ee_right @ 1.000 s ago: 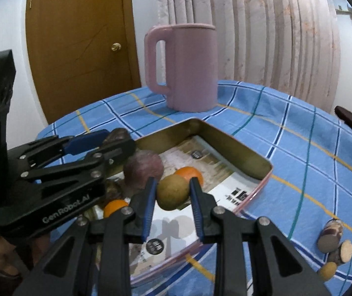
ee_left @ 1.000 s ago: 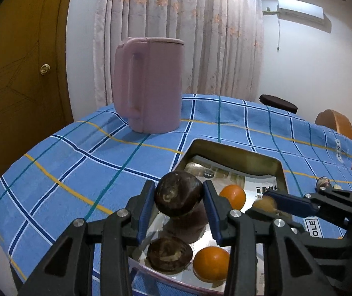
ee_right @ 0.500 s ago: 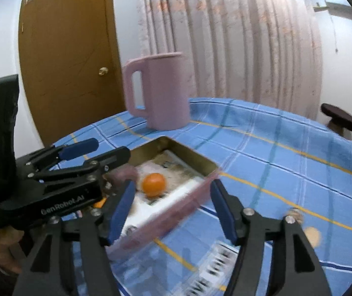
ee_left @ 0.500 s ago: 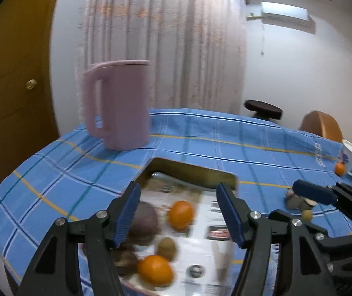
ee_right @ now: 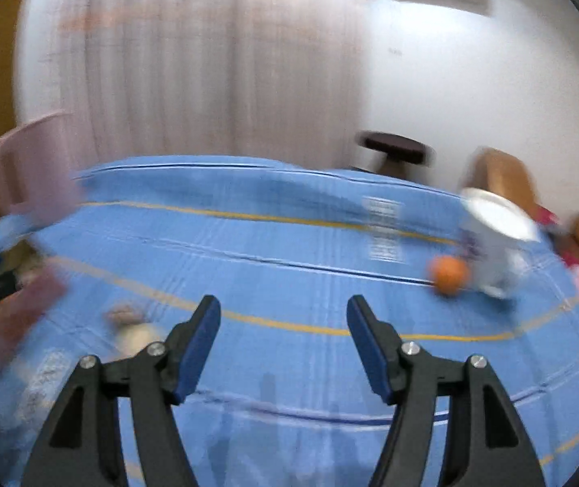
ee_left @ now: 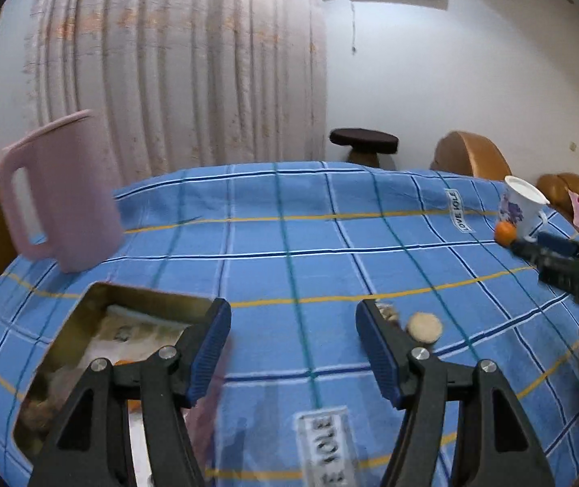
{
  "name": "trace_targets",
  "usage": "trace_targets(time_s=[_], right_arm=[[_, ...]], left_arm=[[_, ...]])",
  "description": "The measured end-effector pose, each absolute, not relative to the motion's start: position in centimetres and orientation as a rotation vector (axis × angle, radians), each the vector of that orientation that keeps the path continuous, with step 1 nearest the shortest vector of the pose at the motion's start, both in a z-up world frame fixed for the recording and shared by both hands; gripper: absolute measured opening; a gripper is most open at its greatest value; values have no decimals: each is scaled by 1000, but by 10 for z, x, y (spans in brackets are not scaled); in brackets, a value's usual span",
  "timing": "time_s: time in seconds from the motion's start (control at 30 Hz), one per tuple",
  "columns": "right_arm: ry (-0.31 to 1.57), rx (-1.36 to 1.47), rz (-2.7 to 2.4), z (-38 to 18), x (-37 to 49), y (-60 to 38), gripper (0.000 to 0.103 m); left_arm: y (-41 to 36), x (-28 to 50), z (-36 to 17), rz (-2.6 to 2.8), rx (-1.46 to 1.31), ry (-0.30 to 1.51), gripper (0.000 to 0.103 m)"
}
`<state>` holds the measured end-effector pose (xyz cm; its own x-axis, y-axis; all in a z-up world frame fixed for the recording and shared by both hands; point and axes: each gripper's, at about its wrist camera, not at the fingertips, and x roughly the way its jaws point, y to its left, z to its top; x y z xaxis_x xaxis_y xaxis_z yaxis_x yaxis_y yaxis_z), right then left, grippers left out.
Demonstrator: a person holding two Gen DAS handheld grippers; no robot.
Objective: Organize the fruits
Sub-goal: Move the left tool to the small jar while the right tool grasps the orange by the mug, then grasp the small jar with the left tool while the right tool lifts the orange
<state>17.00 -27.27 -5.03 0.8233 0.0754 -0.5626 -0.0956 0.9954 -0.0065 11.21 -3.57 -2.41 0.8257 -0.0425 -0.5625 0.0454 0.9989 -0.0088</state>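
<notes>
My left gripper [ee_left: 293, 349] is open and empty above the blue checked tablecloth, just right of the metal tray [ee_left: 98, 296] that holds fruit at the lower left. Small cut fruit pieces [ee_left: 424, 326] lie on the cloth beside its right finger. My right gripper [ee_right: 283, 341] is open and empty over bare cloth; its view is blurred by motion. An orange [ee_right: 448, 274] lies against a white cup [ee_right: 496, 239] to its far right, also in the left wrist view [ee_left: 505, 232]. The right gripper shows in the left wrist view [ee_left: 561, 257].
A pink jug [ee_left: 58, 195] stands at the far left of the table. A dark stool [ee_left: 364, 142] and wooden chairs [ee_left: 472, 158] stand behind the table. The table edge curves along the back.
Both grippers let go of their fruit over the tray, opened, and swung right, away from the tray toward the cup side of the table.
</notes>
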Motion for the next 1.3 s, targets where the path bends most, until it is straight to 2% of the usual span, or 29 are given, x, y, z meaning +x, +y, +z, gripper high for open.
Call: trace_targets(time_s=[0.17,0.43,0.67,0.77,0.93,1.3], right_arm=[[688,80,-102,-64,219,-334,67],[792,102,-231,-86,280,-347,64],[830,129,-301,-95,304,-359,52],[846,154,-295,-98,313,-364,50],[838,180,-217,-93,296,-363,48],[693,134,48,-57,173,-293,48]], left_arm=[[-51,154,-30,-87,-32,661,66],[-58,196,-46,-89,-54,711,66],[-42,216,-59,-84,-116,754,66],[-33,216,-56,-77,-140,744,66],[-33,206,-56,-128,-151,754,66],[-59,181,-69,-216,-103,775,65]])
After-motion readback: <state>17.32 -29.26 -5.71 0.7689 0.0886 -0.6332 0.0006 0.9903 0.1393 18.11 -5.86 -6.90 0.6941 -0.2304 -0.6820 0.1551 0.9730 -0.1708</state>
